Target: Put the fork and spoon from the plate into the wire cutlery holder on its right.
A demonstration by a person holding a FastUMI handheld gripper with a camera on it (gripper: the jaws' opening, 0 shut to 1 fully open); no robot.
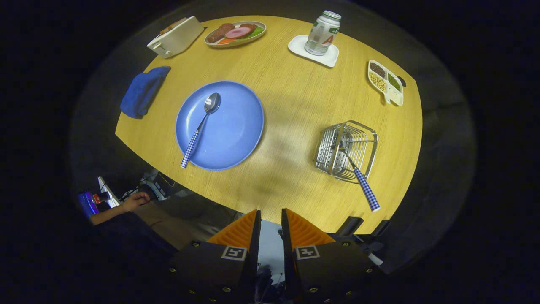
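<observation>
With my hand-held gripper (271, 223) slightly parted and empty, fork (358, 179) in the holder (348, 150), I'd grasp the spoon (201, 128) ahead-left by its handle.

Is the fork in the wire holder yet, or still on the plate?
In: the fork leans in the wire holder, handle sticking out. The gripper holds nothing, its fingers slightly apart.

Bright tabletop (295, 109), dim surroundings, soft shadows, strong fisheye edge distortion

The gripper view looks steeply down from high above the near edge of the round yellow wooden table (295, 105), far enough to take in the whole tabletop.
</observation>
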